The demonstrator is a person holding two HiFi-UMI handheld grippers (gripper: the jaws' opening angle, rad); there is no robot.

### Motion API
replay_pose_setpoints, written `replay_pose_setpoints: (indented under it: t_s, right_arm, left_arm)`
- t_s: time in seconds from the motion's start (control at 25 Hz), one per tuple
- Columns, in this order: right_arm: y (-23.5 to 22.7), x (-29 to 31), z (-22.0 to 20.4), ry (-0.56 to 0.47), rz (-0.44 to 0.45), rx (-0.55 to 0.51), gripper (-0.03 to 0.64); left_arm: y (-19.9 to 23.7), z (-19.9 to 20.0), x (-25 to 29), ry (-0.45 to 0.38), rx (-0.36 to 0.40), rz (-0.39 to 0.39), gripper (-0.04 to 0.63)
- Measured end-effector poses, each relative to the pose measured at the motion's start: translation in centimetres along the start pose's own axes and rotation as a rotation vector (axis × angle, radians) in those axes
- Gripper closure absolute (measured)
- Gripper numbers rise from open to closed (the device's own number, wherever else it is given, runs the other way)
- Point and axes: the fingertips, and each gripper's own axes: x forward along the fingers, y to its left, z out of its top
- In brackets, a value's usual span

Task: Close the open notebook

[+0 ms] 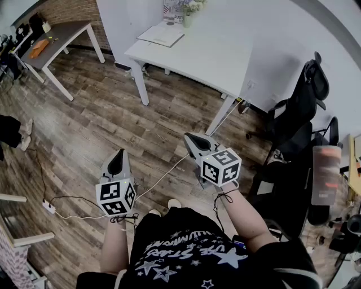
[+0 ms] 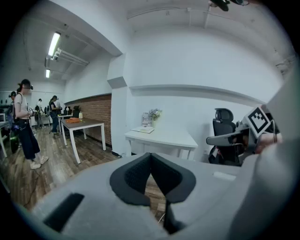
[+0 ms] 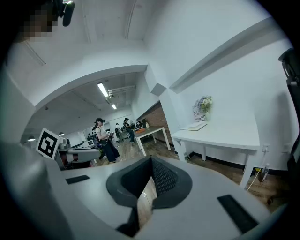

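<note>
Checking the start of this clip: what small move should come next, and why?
Probably step toward the white rectangular table: the open white notebook lies near its far corner, well beyond the shut, empty left gripper and right gripper, which are held over the wooden floor.

Ahead of me stands a white table; a notebook lies at its far left corner, beside a flower vase.
</note>
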Motion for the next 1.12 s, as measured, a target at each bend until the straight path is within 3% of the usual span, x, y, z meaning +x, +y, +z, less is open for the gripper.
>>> replay_pose_setpoints:
  t_s: [0.56, 0.96, 1.0, 1.04, 1.12]
  right_arm:
    - [-2.2, -0.4, -0.1, -0.02, -0.043, -0.037, 0.615]
    - [-2.5, 3.5, 0.2, -0.046, -0.04, -0.075, 0.612]
    - [-2.7, 4.2, 0.3, -0.042, -0.036, -0.063, 0.574]
    - [-3.0, 5.0, 0.3, -0.036, -0.032, -0.049, 0.464]
    - [-4.0, 6.8, 0.7, -0.028, -0.046, -0.027, 0.415]
  left_arm:
    - [-0.8, -2.7, 1.2, 0.051, -0.02, -0.013, 0.577]
    - [1.8, -1.8, 3.8, 0.017, -0.043, -0.014, 0.572]
    - [2.3, -1.8, 4.4, 0.02, -0.046, -0.013, 0.572]
    - [2.9, -1.9, 5.1, 0.023, -0.049, -0.014, 0.572]
    - [4.2, -2.1, 7.0, 0.026, -0.057, -0.024, 0.572]
